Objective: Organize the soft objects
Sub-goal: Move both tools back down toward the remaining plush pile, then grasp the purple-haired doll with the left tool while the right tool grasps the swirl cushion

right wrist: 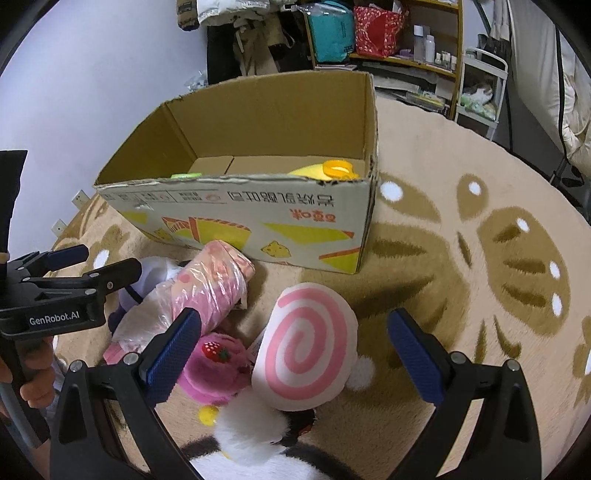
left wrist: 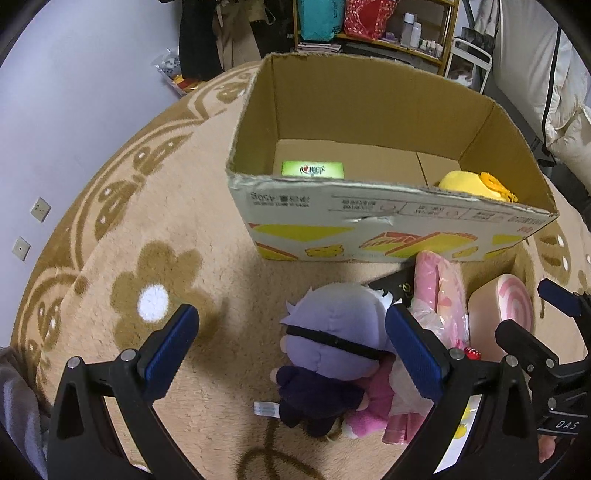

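An open cardboard box [left wrist: 388, 225] [right wrist: 258, 218] stands on the rug and holds a yellow plush [left wrist: 476, 186] [right wrist: 325, 170] and a green packet [left wrist: 312, 170]. In front of it lies a pile of soft toys: a purple-haired doll [left wrist: 332, 343], a pink plastic-wrapped roll [right wrist: 207, 291] [left wrist: 439, 291], a pink swirl cushion [right wrist: 306, 347] [left wrist: 502, 306] and a pink strawberry plush [right wrist: 216, 365]. My left gripper [left wrist: 291, 354] is open, with the doll between its fingers. My right gripper [right wrist: 295, 354] is open around the swirl cushion.
A beige round rug [left wrist: 166, 258] with brown flower patterns covers the floor. A black-and-white plush [right wrist: 251, 443] lies under the right gripper. A shelf [left wrist: 388, 33] with bags and bottles stands behind the box. White bedding [left wrist: 546, 92] is at right, a wall [left wrist: 74, 92] at left.
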The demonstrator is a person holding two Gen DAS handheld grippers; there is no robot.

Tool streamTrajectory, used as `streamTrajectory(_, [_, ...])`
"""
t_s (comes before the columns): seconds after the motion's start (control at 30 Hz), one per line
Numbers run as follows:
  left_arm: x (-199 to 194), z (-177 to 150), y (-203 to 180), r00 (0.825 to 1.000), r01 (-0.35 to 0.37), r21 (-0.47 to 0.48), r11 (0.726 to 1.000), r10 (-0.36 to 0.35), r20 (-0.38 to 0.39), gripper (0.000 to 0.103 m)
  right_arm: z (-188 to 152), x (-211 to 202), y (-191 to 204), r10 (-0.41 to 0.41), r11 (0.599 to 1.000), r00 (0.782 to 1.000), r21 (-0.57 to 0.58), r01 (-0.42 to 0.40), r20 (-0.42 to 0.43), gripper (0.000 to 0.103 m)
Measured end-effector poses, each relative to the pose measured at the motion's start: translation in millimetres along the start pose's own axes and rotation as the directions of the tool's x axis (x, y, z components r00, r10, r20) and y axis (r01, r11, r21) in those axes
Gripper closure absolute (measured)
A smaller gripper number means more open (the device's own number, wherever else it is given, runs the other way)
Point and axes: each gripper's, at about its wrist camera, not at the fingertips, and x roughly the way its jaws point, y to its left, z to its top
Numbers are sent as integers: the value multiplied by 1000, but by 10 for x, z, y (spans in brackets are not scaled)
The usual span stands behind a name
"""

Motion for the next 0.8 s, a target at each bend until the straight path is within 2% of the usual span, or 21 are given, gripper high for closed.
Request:
streamTrajectory(0.27, [90, -22, -115, 999, 33, 24, 999, -32, -33, 3, -13, 92, 1, -5, 1000, 999, 3, 5, -42, 0])
streamTrajectory(0.43, [155, -29, -137, 998, 45, 13, 999, -44, -54, 3, -30, 134, -8, -4, 1000, 998, 10, 4, -65, 11])
streamTrajectory(0.57, [237, -20, -80, 993, 82, -28, 996, -84, -84, 3, -52, 183, -21, -9, 1000, 996, 18, 11, -92, 12])
streamTrajectory(0.8, [352, -34, -63, 986, 107, -50, 993, -112, -120, 3, -85, 252, -40, -11, 1000, 992, 17, 14, -129, 29])
